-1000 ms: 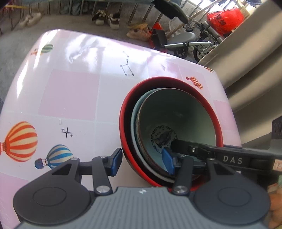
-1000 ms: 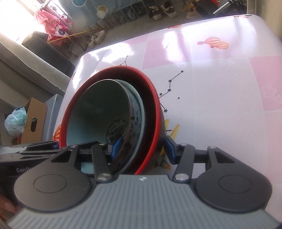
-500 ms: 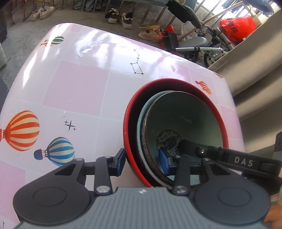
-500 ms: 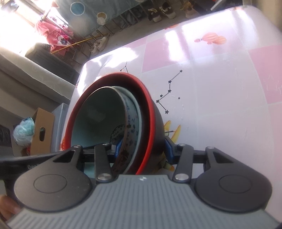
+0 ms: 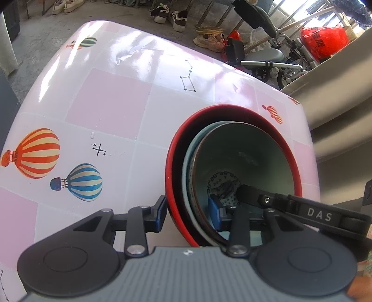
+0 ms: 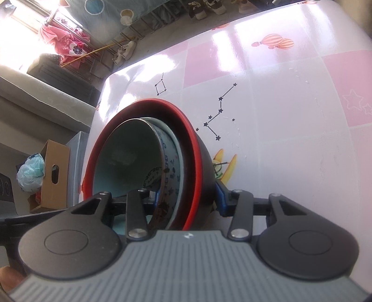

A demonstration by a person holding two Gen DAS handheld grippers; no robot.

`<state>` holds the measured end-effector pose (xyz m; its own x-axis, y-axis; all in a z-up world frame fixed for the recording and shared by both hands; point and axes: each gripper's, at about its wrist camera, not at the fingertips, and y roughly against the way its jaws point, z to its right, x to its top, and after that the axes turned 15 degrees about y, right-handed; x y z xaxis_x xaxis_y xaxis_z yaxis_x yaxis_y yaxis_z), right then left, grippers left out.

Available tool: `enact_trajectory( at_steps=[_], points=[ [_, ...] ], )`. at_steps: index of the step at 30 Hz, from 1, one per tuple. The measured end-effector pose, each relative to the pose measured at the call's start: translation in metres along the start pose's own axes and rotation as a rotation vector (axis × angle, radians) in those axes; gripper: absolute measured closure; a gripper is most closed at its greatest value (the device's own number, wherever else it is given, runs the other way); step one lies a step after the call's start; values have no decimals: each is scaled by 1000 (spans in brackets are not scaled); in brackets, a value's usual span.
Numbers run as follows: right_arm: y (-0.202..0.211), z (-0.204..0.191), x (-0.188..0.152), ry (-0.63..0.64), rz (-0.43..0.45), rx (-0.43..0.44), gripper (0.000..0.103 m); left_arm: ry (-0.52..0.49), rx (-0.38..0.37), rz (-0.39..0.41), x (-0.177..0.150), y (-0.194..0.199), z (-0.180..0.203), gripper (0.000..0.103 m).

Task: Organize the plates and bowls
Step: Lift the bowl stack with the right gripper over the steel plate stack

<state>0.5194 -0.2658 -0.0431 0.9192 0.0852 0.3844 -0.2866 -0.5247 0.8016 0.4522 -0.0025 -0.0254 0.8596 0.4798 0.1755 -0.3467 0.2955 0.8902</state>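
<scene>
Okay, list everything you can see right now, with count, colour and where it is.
red bowl: one, red rim, black outside, near the table's edge, gripped on both sides
blue patterned bowls: two, pale blue, nested inside the red bowl
table: one, pink and white checks with balloon prints, under the bowls
shoes: several pairs, on the floor beyond
cardboard box: one, brown, floor beside the table
red bag: one, far background
left gripper: black, blue pads, straddling the stacked rims
right gripper: black, straddling the opposite rims
</scene>
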Motion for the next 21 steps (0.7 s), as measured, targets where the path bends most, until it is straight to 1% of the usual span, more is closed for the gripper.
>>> enact_trajectory(
  at_steps=[6, 12, 17, 21],
  points=[
    [18, -12, 0, 4, 10, 0, 61, -1, -10, 12, -8, 24, 7, 64],
    [56, -30, -11, 16, 39, -3, 61, -22, -22, 21, -31, 60, 15, 64],
    [94, -44, -36, 20, 55, -5, 61, -39, -37, 4, -63, 85, 16, 64],
    [118, -53, -71, 11, 50, -9, 61, -57, -27, -14, -98, 96, 12, 64]
  ],
)
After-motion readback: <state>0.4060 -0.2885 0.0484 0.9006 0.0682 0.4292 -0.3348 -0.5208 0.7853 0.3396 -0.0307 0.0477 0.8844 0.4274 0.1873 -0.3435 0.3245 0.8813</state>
